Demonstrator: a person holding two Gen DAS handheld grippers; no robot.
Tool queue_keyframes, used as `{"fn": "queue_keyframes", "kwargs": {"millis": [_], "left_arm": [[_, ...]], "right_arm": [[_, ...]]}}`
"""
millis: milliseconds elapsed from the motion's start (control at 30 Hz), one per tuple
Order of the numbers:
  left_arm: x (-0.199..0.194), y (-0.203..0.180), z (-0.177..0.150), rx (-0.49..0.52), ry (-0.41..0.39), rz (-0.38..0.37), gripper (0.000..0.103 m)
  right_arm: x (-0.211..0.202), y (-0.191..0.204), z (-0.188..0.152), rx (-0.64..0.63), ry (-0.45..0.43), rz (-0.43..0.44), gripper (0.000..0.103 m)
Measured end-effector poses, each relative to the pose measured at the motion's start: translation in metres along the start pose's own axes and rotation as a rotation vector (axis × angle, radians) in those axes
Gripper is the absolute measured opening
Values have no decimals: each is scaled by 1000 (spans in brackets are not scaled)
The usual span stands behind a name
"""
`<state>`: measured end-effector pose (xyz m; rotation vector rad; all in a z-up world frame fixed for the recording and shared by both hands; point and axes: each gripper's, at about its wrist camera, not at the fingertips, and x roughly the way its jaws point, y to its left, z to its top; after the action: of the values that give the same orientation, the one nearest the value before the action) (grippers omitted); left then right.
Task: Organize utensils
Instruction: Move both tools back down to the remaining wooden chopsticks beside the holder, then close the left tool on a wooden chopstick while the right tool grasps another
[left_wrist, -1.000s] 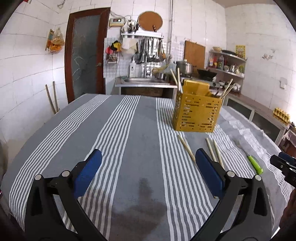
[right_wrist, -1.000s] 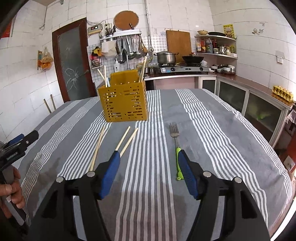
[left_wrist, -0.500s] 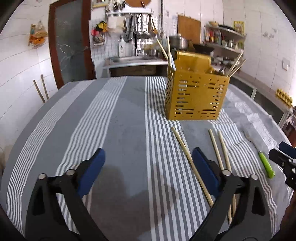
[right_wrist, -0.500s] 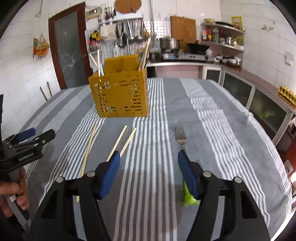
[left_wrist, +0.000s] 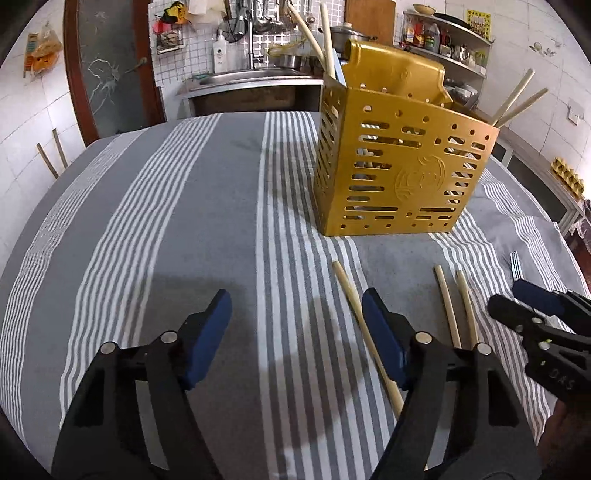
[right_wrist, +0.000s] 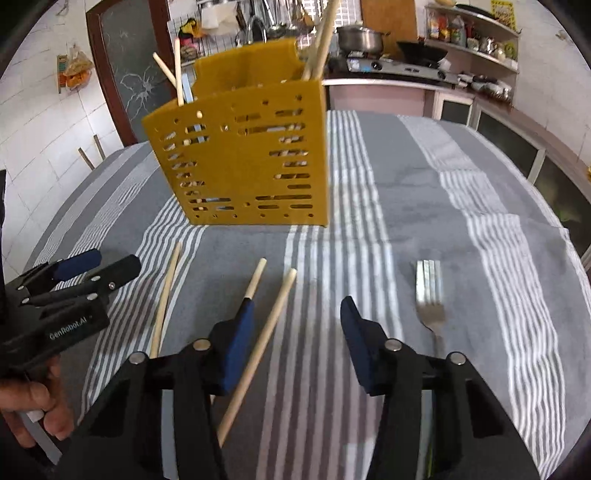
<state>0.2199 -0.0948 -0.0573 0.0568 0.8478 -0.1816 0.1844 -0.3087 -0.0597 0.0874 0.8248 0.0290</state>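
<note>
A yellow perforated utensil holder (left_wrist: 399, 166) stands on the striped cloth, with chopsticks upright in it; it also shows in the right wrist view (right_wrist: 247, 158). Three loose chopsticks lie in front of it: a single one (left_wrist: 354, 299) and a pair (left_wrist: 456, 306), also in the right wrist view (right_wrist: 166, 291) (right_wrist: 266, 336). A metal fork (right_wrist: 430, 295) with a green handle lies at the right. My left gripper (left_wrist: 295, 328) is open and empty, low over the cloth left of the single chopstick. My right gripper (right_wrist: 295, 332) is open and empty above the pair.
The grey-and-white striped cloth (left_wrist: 166, 221) covers a round table. Behind it are a sink counter (left_wrist: 255, 79), a stove with pots (right_wrist: 391, 66), shelves and a brown door (left_wrist: 107, 62). The other gripper shows at each view's edge (left_wrist: 543, 332) (right_wrist: 62, 295).
Both grippers have moved forward and lower toward the holder and the loose chopsticks; the holder looms larger. Both stay open and empty.
</note>
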Motion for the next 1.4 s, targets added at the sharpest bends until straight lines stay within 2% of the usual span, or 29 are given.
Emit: {"fn": "queue_keyframes", "kwargs": {"millis": [67,133,200,300,467,833,967,1167,1300,1400], "left_arm": [[5,-2,4,3,9,1,67],[14,-3,7,12,37,-4,61],[24,-5,8,28,80,-24,45],[34,-10,9,54,120,-47,39],[49,-19,14,80,157,-47,39],[59,-29,32,91,183,-43,38],[52,-36,35,77,178,-83,35],[40,-39,41,55,133,-75,35],[50,-47,37,55,173,-112,35],[61,-51,34,51,193,-109,35]], "right_arm": [[9,6,3,-19,22,-3,44],[17,8,3,-24,51,-5,39],[27,10,3,-34,91,1,32],[36,7,3,-39,109,19,32],[43,4,15,-32,136,25,23],[45,13,22,-54,173,15,13],[42,14,21,-55,169,16,12],[46,2,28,-41,168,34,12],[48,-2,29,-37,166,39,11],[48,-5,28,-39,167,42,11]]}}
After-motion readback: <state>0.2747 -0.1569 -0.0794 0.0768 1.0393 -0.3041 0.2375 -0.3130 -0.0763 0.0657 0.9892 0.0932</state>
